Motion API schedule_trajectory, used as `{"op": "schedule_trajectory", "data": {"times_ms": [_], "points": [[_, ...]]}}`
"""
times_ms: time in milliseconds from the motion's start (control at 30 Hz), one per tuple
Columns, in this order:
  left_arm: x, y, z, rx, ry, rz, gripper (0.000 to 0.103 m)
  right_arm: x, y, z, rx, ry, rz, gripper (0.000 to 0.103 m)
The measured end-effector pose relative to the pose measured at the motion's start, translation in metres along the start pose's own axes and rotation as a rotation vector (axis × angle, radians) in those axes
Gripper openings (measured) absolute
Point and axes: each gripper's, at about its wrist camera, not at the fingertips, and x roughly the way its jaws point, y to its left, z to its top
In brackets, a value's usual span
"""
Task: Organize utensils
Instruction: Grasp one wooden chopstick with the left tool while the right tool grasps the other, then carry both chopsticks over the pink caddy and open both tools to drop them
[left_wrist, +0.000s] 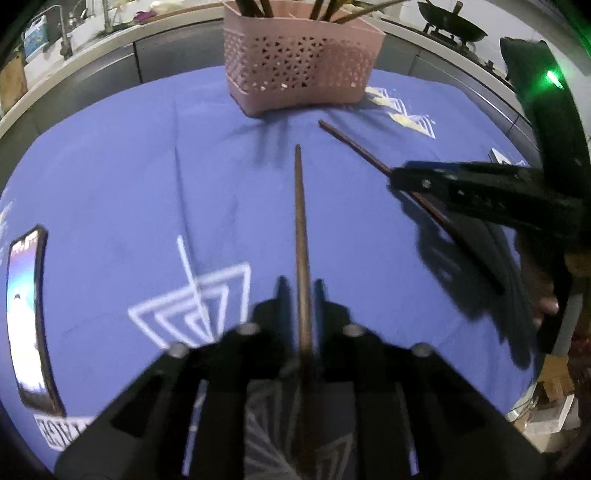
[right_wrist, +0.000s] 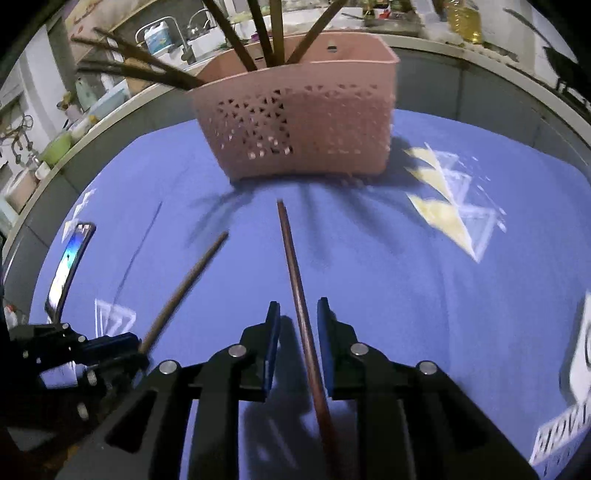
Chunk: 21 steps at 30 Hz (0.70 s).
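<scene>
A pink perforated basket (left_wrist: 295, 70) stands at the far side of the blue cloth and holds several brown chopsticks; it also shows in the right wrist view (right_wrist: 303, 118). My left gripper (left_wrist: 301, 291) is shut on a brown chopstick (left_wrist: 300, 221) that points toward the basket. My right gripper (right_wrist: 295, 314) has its jaws a little apart around a second chopstick (right_wrist: 291, 258), which runs between them along the cloth. That gripper shows from the side in the left wrist view (left_wrist: 399, 177), over the second chopstick (left_wrist: 354, 147). The left gripper's chopstick also shows in the right wrist view (right_wrist: 188, 288).
A phone (left_wrist: 31, 321) with a lit screen lies at the left of the blue cloth (left_wrist: 110, 177); it also shows in the right wrist view (right_wrist: 70, 266). A kitchen counter with a sink and bottles (right_wrist: 159, 37) runs behind. A wok (left_wrist: 450, 22) sits at the far right.
</scene>
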Motion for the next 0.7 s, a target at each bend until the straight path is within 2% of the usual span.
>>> {"op": "schedule_trajectory", "data": {"times_ms": [33,167,200,233,267,300,400,500,567,700], "points": [[0.005,0.001,0.009,-0.008,-0.005,0.017,0.032,0.005,-0.002,0.008,0.012,0.01,0.013,0.023],[0.023,0.0,0.04,0.018,-0.023,0.038,0.032,0.022,-0.008,0.032,0.043,0.031,0.069,0.026],[0.027,-0.002,0.046,0.037,-0.03,0.054,0.027,0.024,-0.006,0.036,0.03,0.035,0.067,0.026],[0.033,-0.005,0.052,0.063,-0.045,0.082,0.018,0.026,-0.002,0.038,-0.003,0.042,0.054,0.021],[0.036,-0.005,0.057,0.075,-0.05,0.074,0.011,0.028,0.004,0.039,-0.042,0.05,0.028,0.01],[0.038,-0.005,0.062,0.073,-0.041,0.05,0.006,0.029,0.009,0.039,-0.071,0.051,0.008,0.006],[0.038,-0.002,0.071,0.05,-0.017,0.017,0.005,0.024,0.015,0.036,-0.066,0.071,0.034,0.005],[0.01,0.006,0.072,0.011,-0.087,-0.035,0.005,-0.016,0.018,0.035,-0.028,-0.034,0.103,0.005],[-0.024,0.012,0.074,-0.012,-0.168,-0.079,0.005,-0.045,0.022,0.034,-0.025,-0.109,0.135,0.005],[-0.087,0.015,0.074,-0.008,-0.315,-0.115,0.005,-0.104,0.036,0.034,-0.045,-0.274,0.174,0.005]]}}
